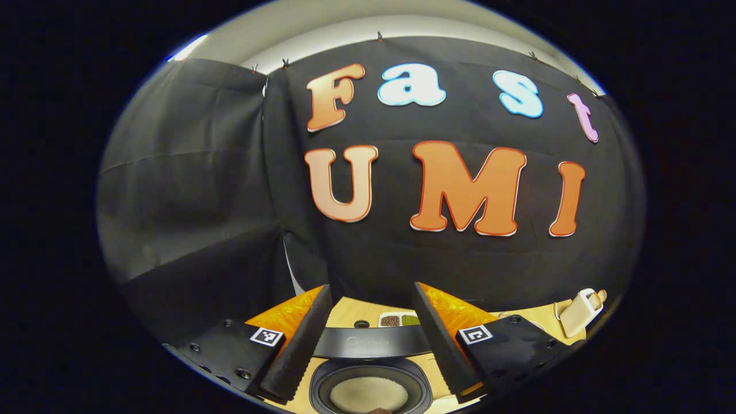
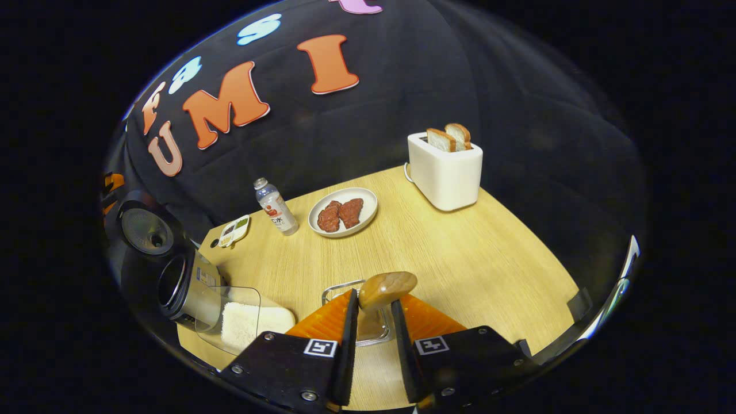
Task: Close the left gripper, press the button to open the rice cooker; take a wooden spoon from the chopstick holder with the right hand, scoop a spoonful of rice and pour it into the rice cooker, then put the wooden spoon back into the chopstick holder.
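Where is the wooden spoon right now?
In the right gripper view the wooden spoon sits between the right gripper fingers, its bowl poking up above a clear holder on the table, right of the open rice cooker.

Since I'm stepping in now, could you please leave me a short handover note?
Left gripper: jaws open, above the open rice cooker; rice lies in its pot.
Right gripper: jaws shut on the wooden spoon, over the chopstick holder.
Done: lid opened.
Left: unclear whether the scoop was poured; the spoon looks empty. It must end in the holder.
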### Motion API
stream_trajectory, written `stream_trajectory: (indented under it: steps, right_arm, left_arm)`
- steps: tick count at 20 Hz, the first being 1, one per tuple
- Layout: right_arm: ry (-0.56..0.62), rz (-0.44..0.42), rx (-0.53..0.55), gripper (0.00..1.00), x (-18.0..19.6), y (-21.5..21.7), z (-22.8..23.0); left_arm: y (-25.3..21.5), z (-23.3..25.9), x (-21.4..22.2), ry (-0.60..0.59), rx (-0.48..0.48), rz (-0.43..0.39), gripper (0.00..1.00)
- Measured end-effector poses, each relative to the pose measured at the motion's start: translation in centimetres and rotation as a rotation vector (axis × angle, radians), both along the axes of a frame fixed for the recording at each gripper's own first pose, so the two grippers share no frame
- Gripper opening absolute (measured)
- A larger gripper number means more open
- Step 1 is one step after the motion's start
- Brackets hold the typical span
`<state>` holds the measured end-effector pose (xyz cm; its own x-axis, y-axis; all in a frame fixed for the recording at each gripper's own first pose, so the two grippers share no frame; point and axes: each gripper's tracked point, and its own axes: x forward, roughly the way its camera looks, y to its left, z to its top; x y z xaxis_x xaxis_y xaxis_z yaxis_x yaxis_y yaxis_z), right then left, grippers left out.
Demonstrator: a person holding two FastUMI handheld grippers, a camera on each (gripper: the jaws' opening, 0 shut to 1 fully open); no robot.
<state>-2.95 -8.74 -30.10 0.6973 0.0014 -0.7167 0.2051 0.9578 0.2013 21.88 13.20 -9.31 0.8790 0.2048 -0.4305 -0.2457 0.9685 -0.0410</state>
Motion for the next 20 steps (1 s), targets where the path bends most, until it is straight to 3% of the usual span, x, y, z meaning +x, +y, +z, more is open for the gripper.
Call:
stream_trajectory:
  steps: [1,2,3,4,8,9,12,14,16,19,20]
  right_arm:
    - [-0.022,-0.005,-0.02,0.37,0.3,-0.5,0.8]
    - [-0.039,-0.011,-0.033,0.32,0.5,-1.0,1.5]
    - [-0.054,-0.019,-0.037,0.45,0.7,-1.3,2.4]
    - [-0.067,-0.027,-0.036,0.49,0.7,-1.7,3.2]
    - [-0.125,-0.051,-0.05,0.61,1.5,-3.0,6.1]
    - [-0.146,-0.05,-0.064,0.64,1.8,-3.2,7.0]
    - [-0.205,-0.034,-0.08,0.74,2.7,-2.8,9.7]
    - [-0.235,-0.015,-0.083,0.76,3.1,-2.2,10.9]
    - [-0.252,0.006,-0.091,0.77,3.4,-1.5,11.7]
    - [-0.262,0.04,-0.106,0.77,3.7,-0.6,12.2]
    - [-0.264,0.051,-0.108,0.77,3.8,-0.3,12.3]
  left_arm:
    - [0.1,-1.0,0.2,0.039,-0.019,0.008,0.95]
    - [0.2,-1.8,0.4,0.076,-0.032,0.011,0.94]
    - [0.4,-2.7,0.1,0.116,-0.035,0.015,0.92]
    - [0.7,-3.4,-0.3,0.155,-0.036,0.022,0.92]
    - [0.1,-5.0,-1.1,0.272,-0.036,-0.027,0.99]
    - [-0.6,-5.7,-1.5,0.315,-0.061,-0.045,0.92]
    - [-3.5,-8.4,-3.9,0.489,-0.158,-0.103,0.96]
    - [-5.2,-10.3,-6.0,0.63,-0.238,-0.132,0.92]
    - [-5.4,-12.7,-7.5,0.723,-0.247,-0.126,0.93]
    - [-6.5,-15.7,-11.0,0.855,-0.257,-0.137,0.82]
    - [-6.8,-16.6,-11.9,0.888,-0.257,-0.139,0.86]
